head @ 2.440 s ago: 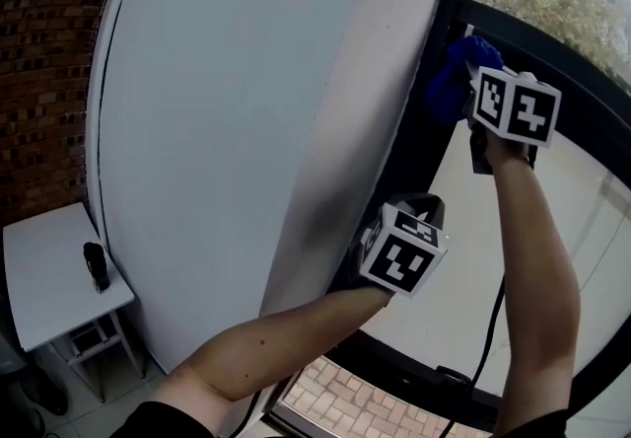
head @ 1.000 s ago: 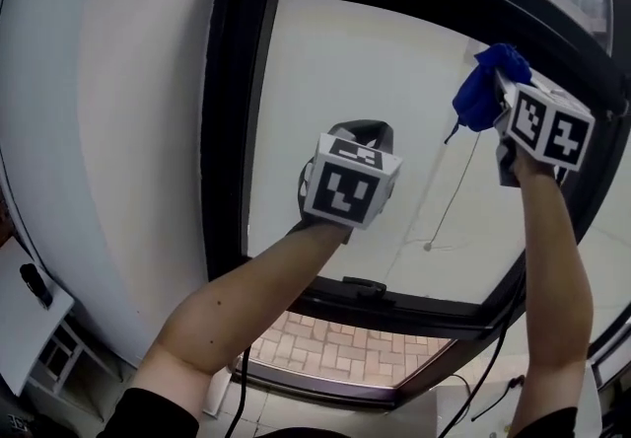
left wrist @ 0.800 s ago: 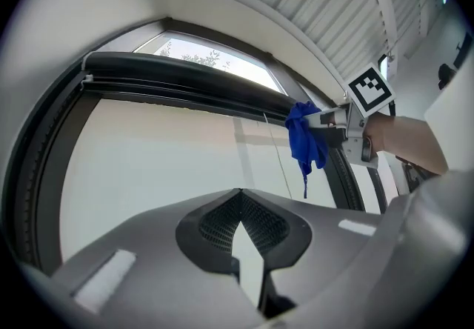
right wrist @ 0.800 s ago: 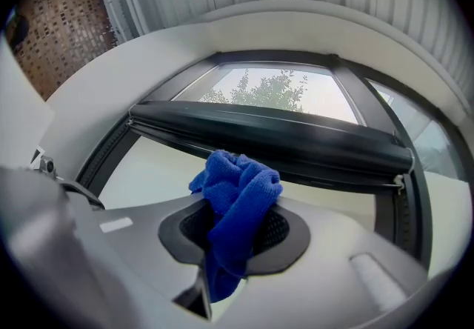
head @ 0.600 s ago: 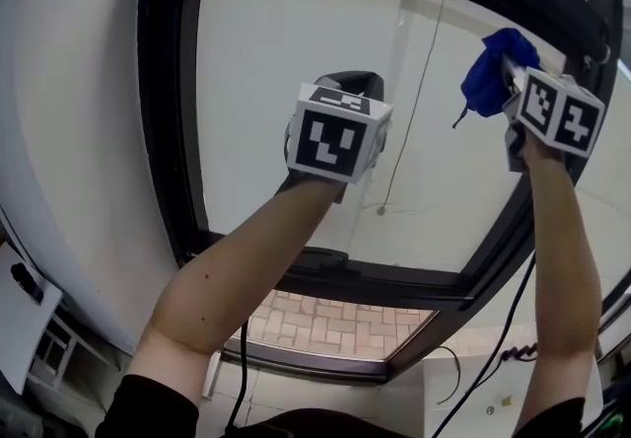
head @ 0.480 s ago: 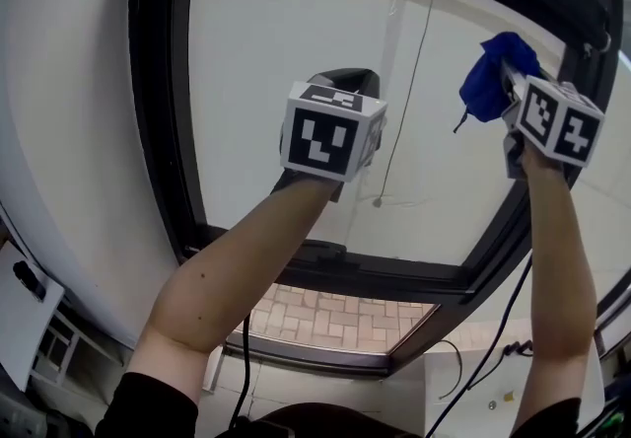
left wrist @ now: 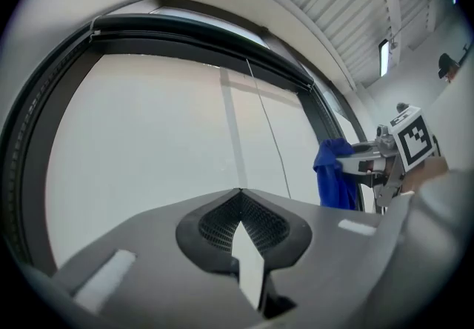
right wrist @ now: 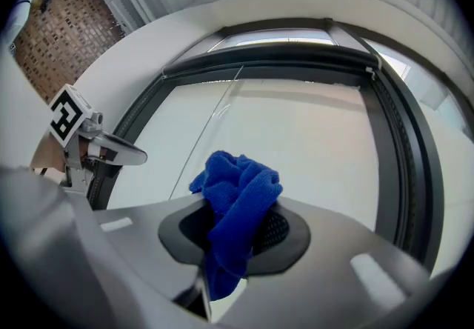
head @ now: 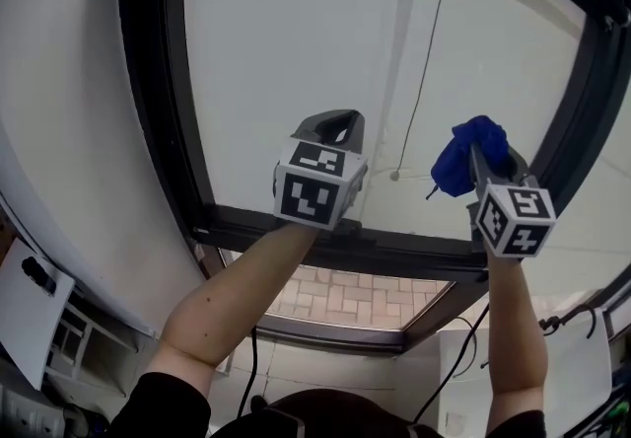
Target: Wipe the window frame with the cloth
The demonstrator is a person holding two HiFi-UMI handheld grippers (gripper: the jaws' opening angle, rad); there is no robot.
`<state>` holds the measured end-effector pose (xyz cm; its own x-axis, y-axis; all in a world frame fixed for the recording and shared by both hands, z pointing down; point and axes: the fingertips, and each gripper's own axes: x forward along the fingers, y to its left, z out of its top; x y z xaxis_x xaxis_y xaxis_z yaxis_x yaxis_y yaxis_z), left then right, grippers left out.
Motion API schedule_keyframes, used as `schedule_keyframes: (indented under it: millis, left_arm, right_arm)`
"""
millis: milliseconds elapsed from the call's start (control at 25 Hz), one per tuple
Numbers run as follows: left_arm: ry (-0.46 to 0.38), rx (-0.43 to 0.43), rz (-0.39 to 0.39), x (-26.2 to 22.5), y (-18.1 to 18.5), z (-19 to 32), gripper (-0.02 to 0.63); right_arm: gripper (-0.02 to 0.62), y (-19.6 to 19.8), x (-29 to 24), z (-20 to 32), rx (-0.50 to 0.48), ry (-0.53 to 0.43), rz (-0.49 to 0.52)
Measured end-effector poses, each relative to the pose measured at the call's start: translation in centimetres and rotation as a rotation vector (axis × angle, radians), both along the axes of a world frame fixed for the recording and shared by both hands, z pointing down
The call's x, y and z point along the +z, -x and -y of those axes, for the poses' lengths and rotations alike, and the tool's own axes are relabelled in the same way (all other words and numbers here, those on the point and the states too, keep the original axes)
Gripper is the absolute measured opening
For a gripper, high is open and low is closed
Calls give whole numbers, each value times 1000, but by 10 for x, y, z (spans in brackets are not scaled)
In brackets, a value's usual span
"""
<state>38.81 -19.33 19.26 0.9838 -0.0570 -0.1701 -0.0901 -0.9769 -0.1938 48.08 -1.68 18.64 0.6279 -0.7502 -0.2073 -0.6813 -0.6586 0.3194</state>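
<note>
Blue cloth [right wrist: 238, 198] bunched in right gripper [head: 481, 166], jaws pinched on its middle, folds bulging ahead of the tips, short tail hanging behind. Terry pile: soft, light, limp, nothing to break. Likely to drag on a surface rather than slide, so best gripped at the wad with a fat pad leading. Held before pale pane [head: 296, 51], above bottom rail and near right upright of window frame [head: 158, 81]; contact not discernible. Frame black, matte, ribbed along inner edge. Thin cord [head: 426, 61] hanging just left of cloth. Left gripper [head: 337, 130] closed tip to tip, empty, left of cloth.
</note>
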Motion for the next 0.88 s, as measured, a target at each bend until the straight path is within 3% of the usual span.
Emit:
schedule_keyframes:
  millis: [200,320,480,880]
  left_arm:
    - [-11,20,24,50,-3,5,-6]
    - [24,34,51,92,-7,9,-6]
    - [38,41,103,132,-12,11,-6]
    - [46,28,96,166,39,15,-6]
  right_arm:
    - [86,2,71,4,-15,-19,53]
    - [86,-4,111,4,3,-41,118]
    - [86,3,140,7,22,-27,183]
    - [87,51,186,-3,-71,-12,199]
